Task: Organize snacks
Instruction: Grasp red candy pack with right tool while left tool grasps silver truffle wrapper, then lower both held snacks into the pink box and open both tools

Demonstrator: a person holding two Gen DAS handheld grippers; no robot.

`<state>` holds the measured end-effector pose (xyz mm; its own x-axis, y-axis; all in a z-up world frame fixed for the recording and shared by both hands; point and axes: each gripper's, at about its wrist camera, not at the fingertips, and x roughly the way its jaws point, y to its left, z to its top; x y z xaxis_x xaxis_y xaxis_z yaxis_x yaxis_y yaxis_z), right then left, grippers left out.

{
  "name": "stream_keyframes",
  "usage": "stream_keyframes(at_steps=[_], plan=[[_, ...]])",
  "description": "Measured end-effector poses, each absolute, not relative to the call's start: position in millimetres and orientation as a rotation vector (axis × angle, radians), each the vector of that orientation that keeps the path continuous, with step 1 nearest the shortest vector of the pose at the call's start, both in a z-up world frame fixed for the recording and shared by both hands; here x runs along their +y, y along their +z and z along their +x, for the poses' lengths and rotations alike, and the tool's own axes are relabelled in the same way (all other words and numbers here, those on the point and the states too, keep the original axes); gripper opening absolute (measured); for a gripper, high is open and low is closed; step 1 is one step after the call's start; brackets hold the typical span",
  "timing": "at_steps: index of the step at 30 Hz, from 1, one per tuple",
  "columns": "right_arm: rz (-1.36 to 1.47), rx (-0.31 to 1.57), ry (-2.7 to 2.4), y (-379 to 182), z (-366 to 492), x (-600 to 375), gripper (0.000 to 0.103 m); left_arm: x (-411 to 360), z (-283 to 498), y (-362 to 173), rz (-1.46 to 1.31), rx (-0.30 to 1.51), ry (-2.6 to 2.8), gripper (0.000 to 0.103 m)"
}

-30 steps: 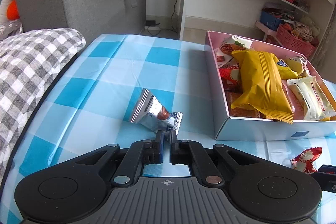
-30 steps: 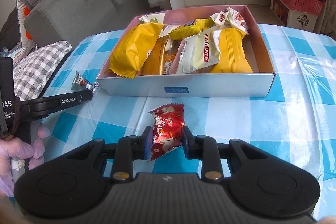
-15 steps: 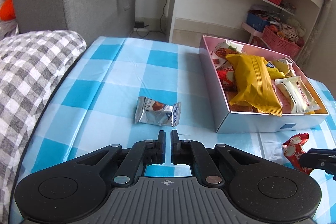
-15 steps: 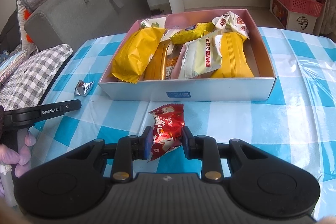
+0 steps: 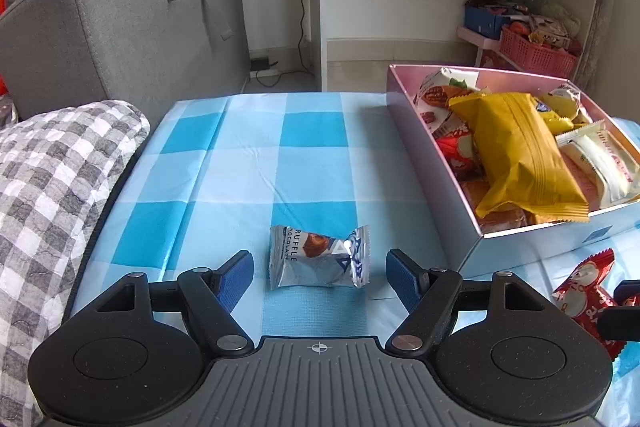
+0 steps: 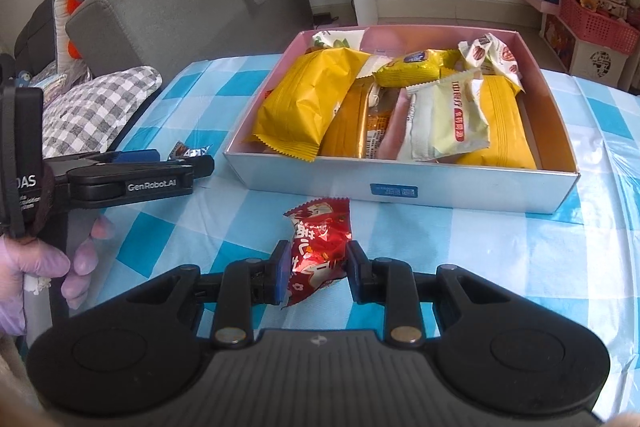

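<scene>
Left gripper is gaping around silver truffle packet, holding nothing; slick foil risks squirting out; right gripper is pinching red snack packet

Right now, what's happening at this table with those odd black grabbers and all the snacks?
A person is tidying snacks into the pink box, holding a grabber in each hand. The right gripper has its fingers closed on a red snack packet just in front of the box. The left gripper is wide open, with a silver truffle chocolate lying on the blue checked tablecloth between its fingers, not yet gripped.
</scene>
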<state>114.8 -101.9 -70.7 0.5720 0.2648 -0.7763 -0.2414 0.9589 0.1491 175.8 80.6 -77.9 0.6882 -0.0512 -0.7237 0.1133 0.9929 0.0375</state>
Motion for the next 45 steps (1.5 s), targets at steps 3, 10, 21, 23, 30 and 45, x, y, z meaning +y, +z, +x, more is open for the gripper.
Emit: stream_keyframes(at_steps=[3, 10, 21, 23, 30, 45], plan=[[-0.039, 0.904, 0.317, -71.7, 113.1, -91.2, 0.026, 81.9, 175.3, -83.0, 0.089, 0.794, -0.092, 0.074], [-0.117, 0.912, 0.352, -77.5, 111.7, -76.7, 0.026, 80.0, 173.1, -81.7, 0.094, 0.760, -0.080, 0.041], [-0.097, 0.908, 0.347, -74.2, 112.1, -79.0, 0.026, 79.2, 163.2, -77.2, 0.110, 0.737, -0.085, 0.034], [-0.087, 0.902, 0.348, -71.6, 111.5, -81.2, 0.026, 80.1, 161.4, -73.3, 0.107, 0.731, -0.081, 0.034], [-0.011, 0.872, 0.328, -54.7, 110.9, -100.3, 0.026, 79.1, 159.0, -45.5, 0.056, 0.689, -0.092, 0.034], [0.133, 0.752, 0.126, -19.7, 148.9, -167.7, 0.026, -7.8, 172.3, -3.7, 0.093, 0.609, -0.299, 0.035]])
